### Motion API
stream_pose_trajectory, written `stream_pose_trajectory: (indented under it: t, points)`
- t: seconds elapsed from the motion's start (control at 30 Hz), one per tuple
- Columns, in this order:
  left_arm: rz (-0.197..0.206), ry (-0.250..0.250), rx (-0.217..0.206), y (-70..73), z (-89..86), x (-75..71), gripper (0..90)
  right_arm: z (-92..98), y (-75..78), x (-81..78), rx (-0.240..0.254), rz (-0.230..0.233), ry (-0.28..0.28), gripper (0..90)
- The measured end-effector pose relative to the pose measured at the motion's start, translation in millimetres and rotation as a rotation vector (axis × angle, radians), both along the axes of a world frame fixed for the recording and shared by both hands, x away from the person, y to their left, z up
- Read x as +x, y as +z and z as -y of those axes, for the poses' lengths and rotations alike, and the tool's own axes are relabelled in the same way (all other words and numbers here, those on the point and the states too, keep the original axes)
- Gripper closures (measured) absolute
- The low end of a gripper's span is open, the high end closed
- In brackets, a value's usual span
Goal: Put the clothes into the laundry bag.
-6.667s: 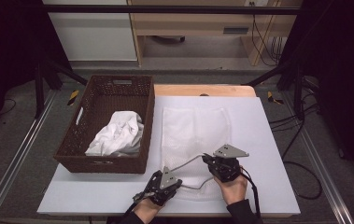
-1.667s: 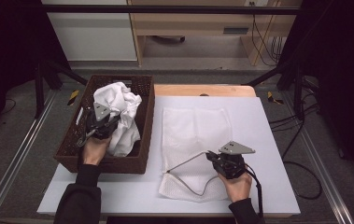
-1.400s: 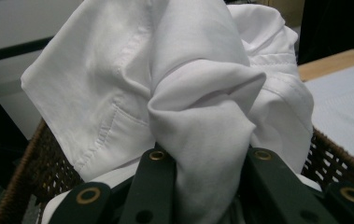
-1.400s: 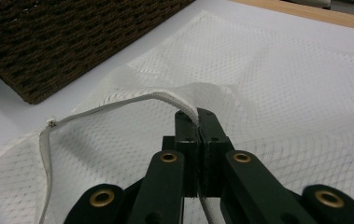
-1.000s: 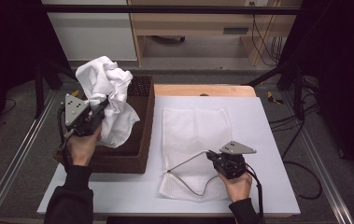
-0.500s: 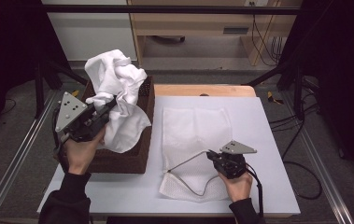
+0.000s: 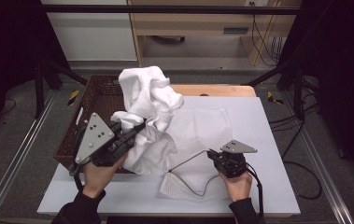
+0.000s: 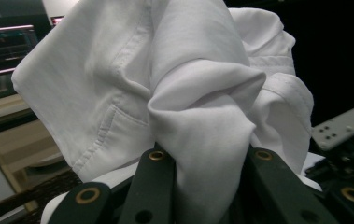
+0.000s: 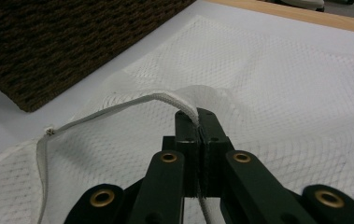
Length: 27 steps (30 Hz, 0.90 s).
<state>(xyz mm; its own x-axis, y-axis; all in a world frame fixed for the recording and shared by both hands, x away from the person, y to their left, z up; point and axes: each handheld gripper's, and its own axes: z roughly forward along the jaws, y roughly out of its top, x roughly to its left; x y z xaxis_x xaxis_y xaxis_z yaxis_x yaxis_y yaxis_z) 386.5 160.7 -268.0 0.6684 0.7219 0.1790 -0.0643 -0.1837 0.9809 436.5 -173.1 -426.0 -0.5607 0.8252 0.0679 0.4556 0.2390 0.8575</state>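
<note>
- Left gripper (image 7: 135,132): pinching a bunch of the white shirt (image 7: 149,114) between its jaws, the cloth bulging up and over them in the left gripper view (image 8: 198,107).
- Carrying that shirt up and out of the basket (image 7: 88,119), where it lay a moment ago; now hanging over the basket's near right corner, drifting toward the mesh bag (image 7: 198,135).
- Right gripper (image 7: 210,154): pressed together on the bag's corded rim (image 9: 118,109), nipping it just ahead of the jaws and lifting it off the table (image 7: 268,140).
- Holding that spot unchanged through the earlier pictures, keeping the bag's mouth raised.
- Beyond the right jaws: mesh spreading flat across the table; basket wall (image 9: 62,42) off to their left.
- Meaning, as judged: pick-up done, loading not yet begun; shirt still apart from the bag's opening.
- Likely needing next: swinging the shirt across to the raised rim and feeding it in.
- Risk: loose folds snagging on the rim or missing the narrow mouth.
</note>
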Motion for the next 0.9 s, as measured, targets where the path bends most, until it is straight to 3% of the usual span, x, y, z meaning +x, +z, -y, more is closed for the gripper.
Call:
stream_pose_trajectory:
  t: [0.17,0.57,0.67,0.9]
  points:
    - [-0.042,-0.064,0.013,-11.5,14.1,-10.1,77.5,0.8,-0.7,2.2,-0.001,-0.004,-0.012,88.5]
    - [-0.117,-0.154,0.048,-44.3,29.3,-28.6,77.5,2.1,-4.2,6.5,0.007,-0.014,-0.030,88.4]
    - [-0.135,-0.161,0.073,-55.8,33.0,-31.5,77.5,2.9,-4.4,7.3,0.013,-0.013,-0.035,88.5]
    - [-0.210,-0.203,0.090,-86.0,41.4,-32.4,77.5,3.1,-5.3,8.2,0.012,-0.013,-0.037,88.4]
